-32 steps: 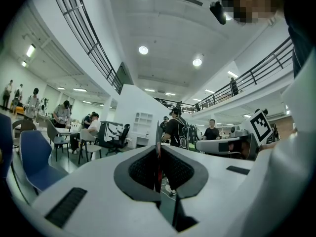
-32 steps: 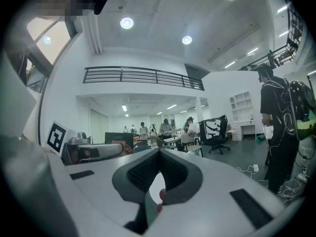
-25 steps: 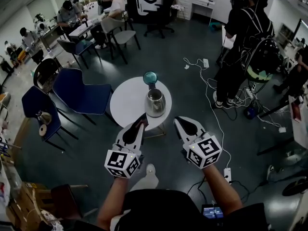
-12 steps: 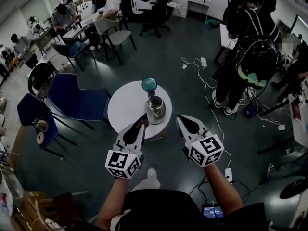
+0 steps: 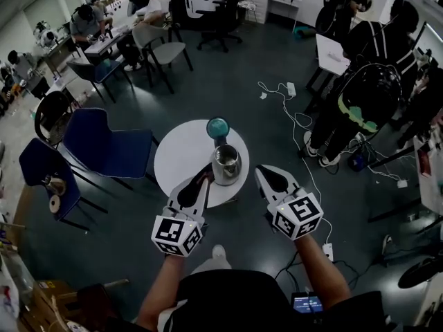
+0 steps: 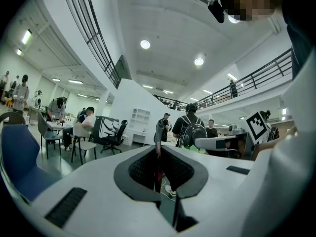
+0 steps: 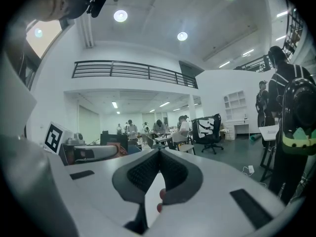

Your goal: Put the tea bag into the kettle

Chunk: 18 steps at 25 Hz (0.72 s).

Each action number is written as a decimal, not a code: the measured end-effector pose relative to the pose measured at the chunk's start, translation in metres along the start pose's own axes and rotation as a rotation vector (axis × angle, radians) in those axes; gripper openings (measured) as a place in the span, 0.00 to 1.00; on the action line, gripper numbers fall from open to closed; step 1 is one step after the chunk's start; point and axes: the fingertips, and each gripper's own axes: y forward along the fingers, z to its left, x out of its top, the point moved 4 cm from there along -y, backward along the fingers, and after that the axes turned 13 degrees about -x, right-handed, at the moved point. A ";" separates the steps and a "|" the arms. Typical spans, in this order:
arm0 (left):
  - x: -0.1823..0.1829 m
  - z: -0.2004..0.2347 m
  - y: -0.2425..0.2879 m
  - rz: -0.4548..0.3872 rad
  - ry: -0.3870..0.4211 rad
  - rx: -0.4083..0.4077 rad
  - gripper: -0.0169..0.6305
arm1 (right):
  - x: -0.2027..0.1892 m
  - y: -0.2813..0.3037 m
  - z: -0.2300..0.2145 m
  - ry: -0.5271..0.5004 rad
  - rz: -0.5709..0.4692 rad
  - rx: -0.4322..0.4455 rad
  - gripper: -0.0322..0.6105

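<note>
- Head view: the white round table (image 5: 178, 154) and the silver kettle (image 5: 226, 163) now sit closer to my two grippers than a second ago. I think I am walking up to the table, so the drop is near but not started.
- Head view: the left hand-held gripper (image 5: 205, 176) now reaches over the table edge, just beside the kettle. The right hand-held gripper (image 5: 262, 172) is beside the table, a little apart from the kettle.
- Head view: I cannot see into the kettle from here. A blue-green round thing (image 5: 217, 127) stands behind it, and I cannot tell what it is.
- Left gripper view: the left hand-held gripper (image 6: 158, 151) pinches a thin dark red strip. I take it for the tea bag (image 6: 158, 166), but only its edge shows. The kettle and table are hidden under the gripper.
- Right gripper view: the right hand-held gripper (image 7: 159, 153) is pressed together with nothing in it. No kettle shows here either.
</note>
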 end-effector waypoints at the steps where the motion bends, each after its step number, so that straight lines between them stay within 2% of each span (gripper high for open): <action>1: 0.000 0.004 0.001 0.001 -0.001 -0.003 0.08 | 0.001 0.004 0.001 -0.003 0.000 -0.001 0.08; 5: 0.000 0.022 0.001 -0.004 -0.031 -0.016 0.08 | 0.002 0.022 0.006 -0.011 0.003 -0.009 0.08; 18: 0.004 0.054 0.020 -0.003 -0.051 -0.048 0.08 | -0.003 0.055 -0.002 -0.006 0.036 -0.033 0.08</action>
